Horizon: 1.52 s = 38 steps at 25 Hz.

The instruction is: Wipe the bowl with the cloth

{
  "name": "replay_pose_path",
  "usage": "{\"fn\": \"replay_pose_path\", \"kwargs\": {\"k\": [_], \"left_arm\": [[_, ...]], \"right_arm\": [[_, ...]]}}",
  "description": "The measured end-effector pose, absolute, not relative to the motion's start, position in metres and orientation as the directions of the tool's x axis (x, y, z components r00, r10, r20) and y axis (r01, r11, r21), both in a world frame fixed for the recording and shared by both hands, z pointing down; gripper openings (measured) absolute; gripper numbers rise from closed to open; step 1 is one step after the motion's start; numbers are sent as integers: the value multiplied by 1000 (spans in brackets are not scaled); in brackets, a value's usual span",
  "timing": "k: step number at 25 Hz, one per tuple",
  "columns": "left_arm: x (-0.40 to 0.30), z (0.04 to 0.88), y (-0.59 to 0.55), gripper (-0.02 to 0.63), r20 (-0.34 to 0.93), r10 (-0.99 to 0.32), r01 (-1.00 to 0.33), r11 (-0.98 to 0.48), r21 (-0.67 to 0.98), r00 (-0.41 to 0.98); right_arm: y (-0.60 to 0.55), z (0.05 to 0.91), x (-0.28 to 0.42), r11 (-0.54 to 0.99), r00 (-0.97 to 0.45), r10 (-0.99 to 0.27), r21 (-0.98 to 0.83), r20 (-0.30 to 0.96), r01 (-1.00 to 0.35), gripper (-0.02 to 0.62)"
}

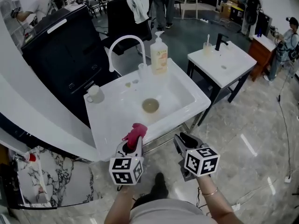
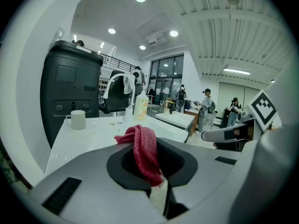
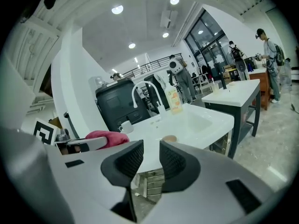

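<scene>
— Red knitted cloth (image 2: 142, 148): how many are counted?
— One, clamped between the jaws of the left gripper (image 1: 132, 146). The right gripper (image 3: 145, 160) is held empty, its jaws slightly parted.
— And the small round tan bowl (image 1: 150, 105)?
— One is seen at the basin's near left corner in the nearer white sink (image 1: 117, 120), apart from both grippers. One white mug (image 1: 95, 94), one soap bottle (image 1: 159, 55) and one curved white tap (image 1: 125, 43) are set behind it.

Coarse-knit cloth (image 1: 135, 133); smooth, glossy white sink (image 1: 112, 118).
</scene>
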State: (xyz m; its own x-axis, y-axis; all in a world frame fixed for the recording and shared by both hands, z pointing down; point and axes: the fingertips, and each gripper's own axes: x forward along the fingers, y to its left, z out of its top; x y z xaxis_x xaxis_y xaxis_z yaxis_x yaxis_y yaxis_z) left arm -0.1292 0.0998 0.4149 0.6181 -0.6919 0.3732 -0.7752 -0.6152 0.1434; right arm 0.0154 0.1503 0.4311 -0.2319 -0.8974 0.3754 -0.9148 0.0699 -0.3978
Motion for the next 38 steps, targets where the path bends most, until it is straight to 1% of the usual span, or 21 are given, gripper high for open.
{"fn": "replay_pose_path", "kwargs": {"k": [7, 19, 29, 38], "left_arm": [[-130, 418, 31, 46, 371, -682, -767, -621, 161, 630], [-127, 424, -27, 46, 375, -678, -769, -610, 191, 632], [-109, 433, -78, 46, 394, -712, -808, -562, 175, 581], [-84, 443, -129, 46, 423, -738, -847, -501, 177, 525]], "right_arm": [[84, 434, 14, 55, -222, -893, -394, 393, -918, 112], [24, 444, 21, 42, -226, -870, -390, 438, -920, 110], [-45, 459, 39, 114, -309, -839, -411, 448, -904, 110], [-115, 485, 65, 173, -387, -773, -421, 502, -891, 110]]}}
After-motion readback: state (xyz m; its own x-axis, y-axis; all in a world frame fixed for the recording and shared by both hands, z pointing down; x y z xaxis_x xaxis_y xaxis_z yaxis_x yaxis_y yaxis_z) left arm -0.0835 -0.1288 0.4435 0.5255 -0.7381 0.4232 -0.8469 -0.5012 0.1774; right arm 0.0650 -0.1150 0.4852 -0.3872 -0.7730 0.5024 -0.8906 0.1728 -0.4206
